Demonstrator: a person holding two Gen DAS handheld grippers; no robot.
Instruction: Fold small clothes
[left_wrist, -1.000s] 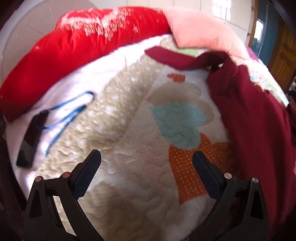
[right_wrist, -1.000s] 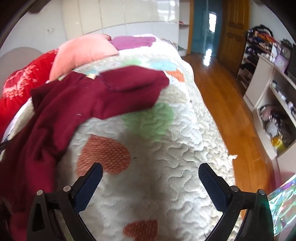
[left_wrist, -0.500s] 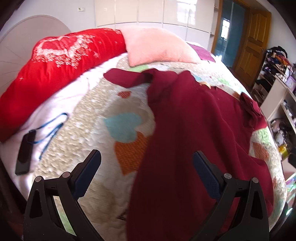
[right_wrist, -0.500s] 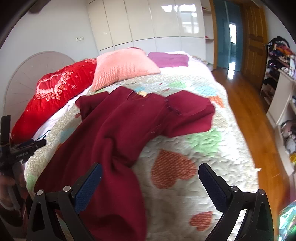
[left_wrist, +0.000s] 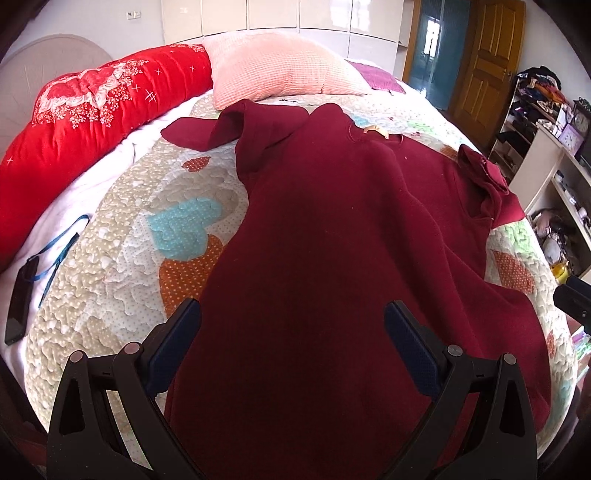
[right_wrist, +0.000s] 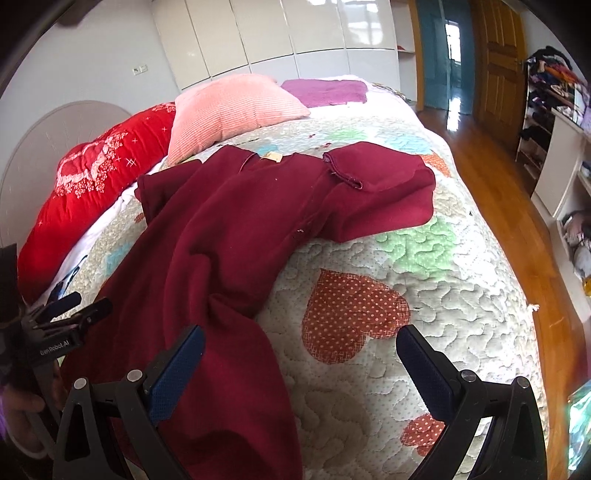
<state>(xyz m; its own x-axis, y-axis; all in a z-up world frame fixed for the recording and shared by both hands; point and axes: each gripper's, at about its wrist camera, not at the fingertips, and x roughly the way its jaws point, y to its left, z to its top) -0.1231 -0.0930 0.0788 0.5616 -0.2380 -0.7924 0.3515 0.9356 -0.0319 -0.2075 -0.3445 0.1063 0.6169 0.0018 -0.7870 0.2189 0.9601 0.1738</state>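
Fuzzy dark red fleece top lies spread on the quilted bed cover with coloured hearts, and it reaches from right under the left gripper far out ahead of it. The top is soft and a bit wrinkled. It has two short sleeves, one out ahead to the left and one out ahead to the right, and the right one is folded over on itself. A small tan tag sits at the neck, at the far end.

The left gripper points forward over the near part of the top. Its two black fingers with blue pads are wide apart and hold nothing. The right gripper also points forward, above the bumpy bed cover, with the top's near edge by its left finger. Its two fingers are wide apart too and hold nothing. I cannot tell if either gripper touches the cloth.

Far ahead of both grippers there is one puffy pink ribbed pillow and, to the left of it, one long shiny red cushion with white flowers. One flat purple cloth lies past the pillow. Left of the left gripper, one flat black phone-shaped thing with a thin blue cord rests on the white sheet.
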